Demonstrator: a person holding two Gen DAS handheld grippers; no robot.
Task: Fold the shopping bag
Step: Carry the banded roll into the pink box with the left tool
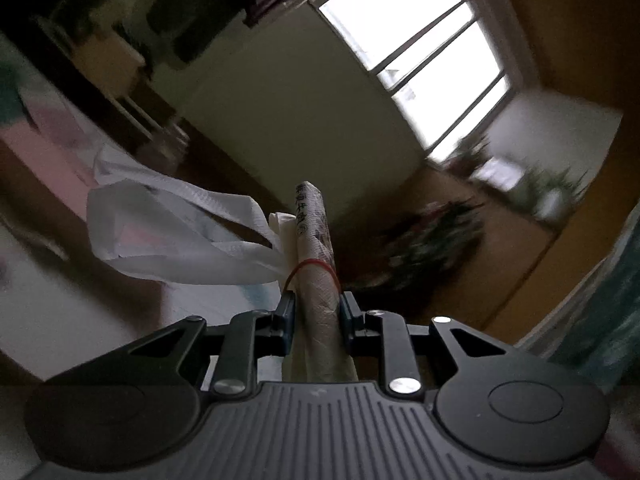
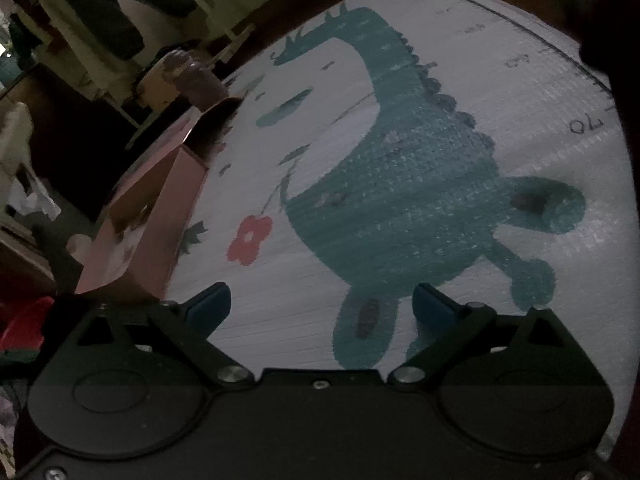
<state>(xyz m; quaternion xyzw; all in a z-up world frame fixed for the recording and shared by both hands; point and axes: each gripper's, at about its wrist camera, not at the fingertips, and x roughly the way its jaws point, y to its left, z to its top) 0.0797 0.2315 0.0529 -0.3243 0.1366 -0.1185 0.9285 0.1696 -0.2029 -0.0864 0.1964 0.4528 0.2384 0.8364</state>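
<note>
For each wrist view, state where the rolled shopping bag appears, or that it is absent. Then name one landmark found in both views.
Left wrist view: the rolled bag stands centre, clamped in the left gripper, a red band around it, handles trailing left.
Right wrist view: not in it; the open right gripper is over the dinosaur mat.
Shared landmark: the pink box.

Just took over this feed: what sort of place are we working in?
Most likely a home living room or bedroom: a child's mat printed with a dinosaur, a large window, and what look like potted plants on the floor.
</note>
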